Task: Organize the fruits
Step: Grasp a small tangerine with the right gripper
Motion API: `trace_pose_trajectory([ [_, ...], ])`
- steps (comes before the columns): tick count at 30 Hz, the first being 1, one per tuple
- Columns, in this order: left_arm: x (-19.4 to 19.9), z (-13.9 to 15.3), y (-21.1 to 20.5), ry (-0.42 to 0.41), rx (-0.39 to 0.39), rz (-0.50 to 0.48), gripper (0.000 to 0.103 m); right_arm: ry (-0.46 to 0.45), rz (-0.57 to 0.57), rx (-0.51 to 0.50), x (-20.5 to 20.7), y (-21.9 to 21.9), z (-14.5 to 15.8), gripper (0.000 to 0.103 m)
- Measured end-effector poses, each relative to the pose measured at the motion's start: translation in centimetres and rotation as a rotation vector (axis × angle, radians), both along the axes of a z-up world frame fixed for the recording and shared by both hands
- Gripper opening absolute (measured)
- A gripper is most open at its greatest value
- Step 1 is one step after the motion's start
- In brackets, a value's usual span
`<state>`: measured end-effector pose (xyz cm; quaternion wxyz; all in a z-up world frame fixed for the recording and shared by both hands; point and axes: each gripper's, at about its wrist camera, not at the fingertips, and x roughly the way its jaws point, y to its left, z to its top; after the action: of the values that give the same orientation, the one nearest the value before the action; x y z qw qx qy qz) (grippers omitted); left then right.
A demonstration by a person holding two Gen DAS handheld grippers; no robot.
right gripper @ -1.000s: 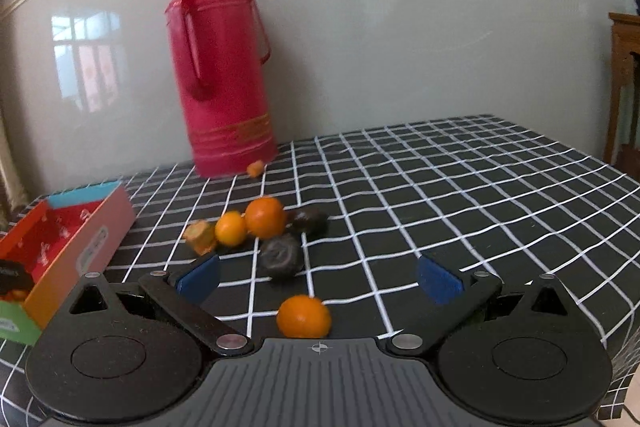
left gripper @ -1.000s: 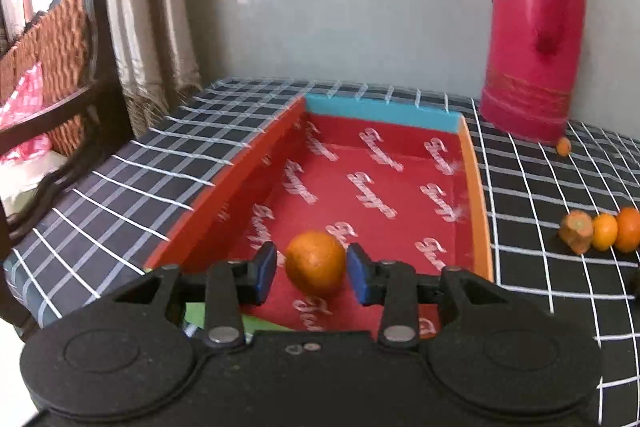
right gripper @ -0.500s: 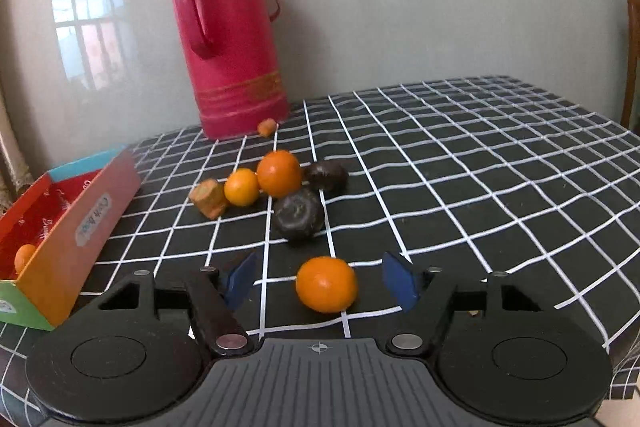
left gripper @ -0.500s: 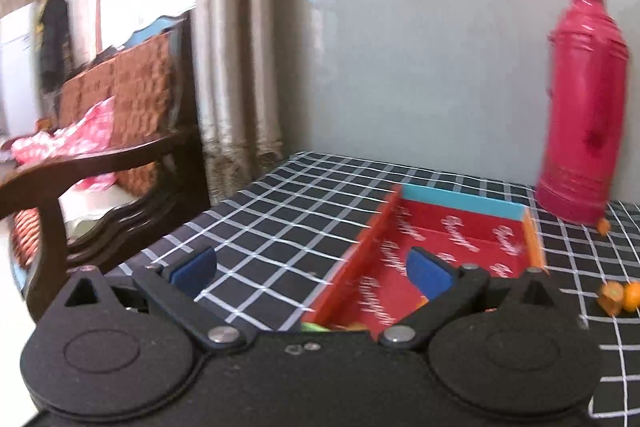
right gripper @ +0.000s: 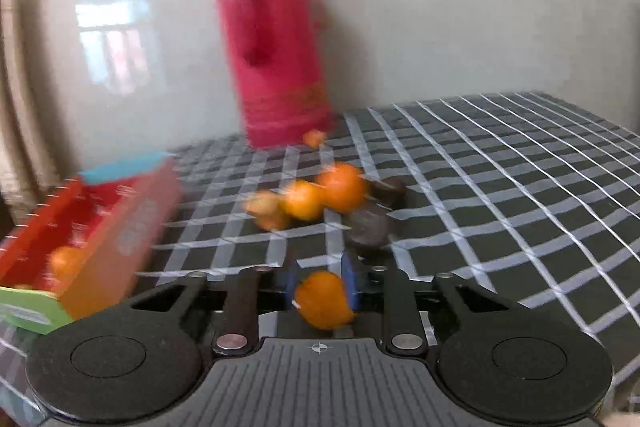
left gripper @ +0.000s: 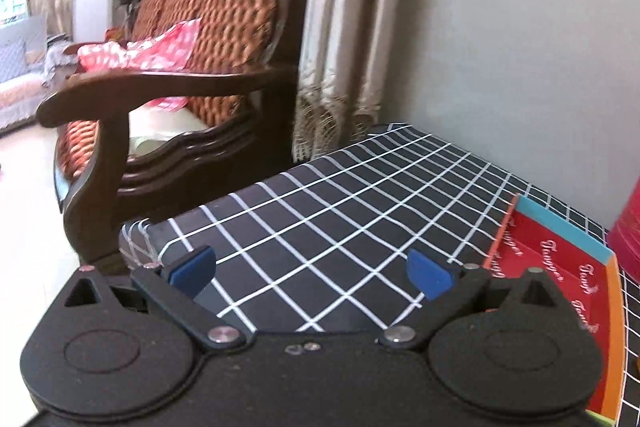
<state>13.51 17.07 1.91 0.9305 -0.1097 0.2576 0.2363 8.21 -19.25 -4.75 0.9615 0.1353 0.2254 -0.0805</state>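
Note:
In the blurred right wrist view my right gripper (right gripper: 320,285) is shut on a small orange (right gripper: 323,299), its blue pads pressed against both sides. Beyond it a cluster of oranges (right gripper: 318,193) and two dark fruits (right gripper: 368,229) lies on the checked cloth. The red box (right gripper: 100,223) stands at the left with one orange (right gripper: 66,261) inside. In the left wrist view my left gripper (left gripper: 310,273) stands open over the bare cloth with nothing between its fingers. The red box (left gripper: 560,259) shows at the right edge of that view.
A tall pink thermos (right gripper: 276,39) stands against the wall behind the fruit, with a tiny orange piece (right gripper: 314,137) at its foot. A wooden armchair (left gripper: 180,83) with a woven back stands past the table's left end, beside a curtain (left gripper: 340,27).
My right gripper closed on the near orange. My left gripper let go of its orange in the box, opened wide and swung away to the left, off the box.

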Motion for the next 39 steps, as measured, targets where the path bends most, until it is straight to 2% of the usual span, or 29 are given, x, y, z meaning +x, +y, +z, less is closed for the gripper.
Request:
trace_pose_trajectory([
  [4,-0.4,-0.5,1.4,0.02,0.01,0.028,0.096,-0.055,0.089,-0.035,0.8,3.7,1.0,0.022],
  [10,-0.9,-0.6,3.0,0.022,0.037,0.061,0.096,-0.034,0.138,-0.1,1.6,6.4,0.6,0.024],
  [11,-1.0,-0.5,3.1,0.018,0.036,0.065,0.096,-0.034,0.139,-0.112,1.3,6.5,0.7,0.03],
  [12,-1.0,-0.4,3.0,0.015,0.031,0.064,0.096,-0.034,0.133,-0.12,1.1,6.3,0.7,0.05],
  [14,-0.8,-0.3,2.9,0.014,0.023,0.046,0.096,-0.042,0.117,-0.123,0.5,5.5,0.6,0.077],
  [15,-0.7,-0.2,2.6,0.015,0.02,0.034,0.096,-0.049,0.107,-0.129,0.2,5.3,0.6,0.077],
  [19,-0.3,-0.1,0.9,0.011,0.034,-0.017,0.096,-0.041,0.113,-0.165,-0.6,4.4,0.3,0.077],
  [26,-0.1,-0.2,-1.2,0.013,0.055,-0.063,0.097,0.002,0.179,-0.059,1.3,4.7,-0.7,0.076],
  [29,-0.1,-0.4,-1.1,0.022,0.059,-0.056,0.097,0.039,0.22,-0.04,2.7,5.7,-1.1,0.038],
  [31,-0.1,-0.5,-0.8,0.027,0.055,-0.049,0.097,0.037,0.245,-0.03,2.7,6.3,-1.2,0.032],
  [32,-0.1,-0.5,-0.6,0.028,0.053,-0.045,0.097,0.033,0.255,-0.049,2.6,6.8,-1.1,0.026],
  [33,-0.1,-0.5,-0.4,0.029,0.05,-0.041,0.097,0.027,0.268,-0.076,2.3,7.3,-1.1,0.025],
  [36,-0.1,-0.5,0.0,0.034,0.036,-0.031,0.097,0.019,0.282,-0.135,1.8,8.3,-1.3,0.025],
  [39,-0.2,-0.5,0.1,0.033,0.038,-0.027,0.097,0.023,0.275,-0.107,1.7,7.8,-1.3,0.025],
])
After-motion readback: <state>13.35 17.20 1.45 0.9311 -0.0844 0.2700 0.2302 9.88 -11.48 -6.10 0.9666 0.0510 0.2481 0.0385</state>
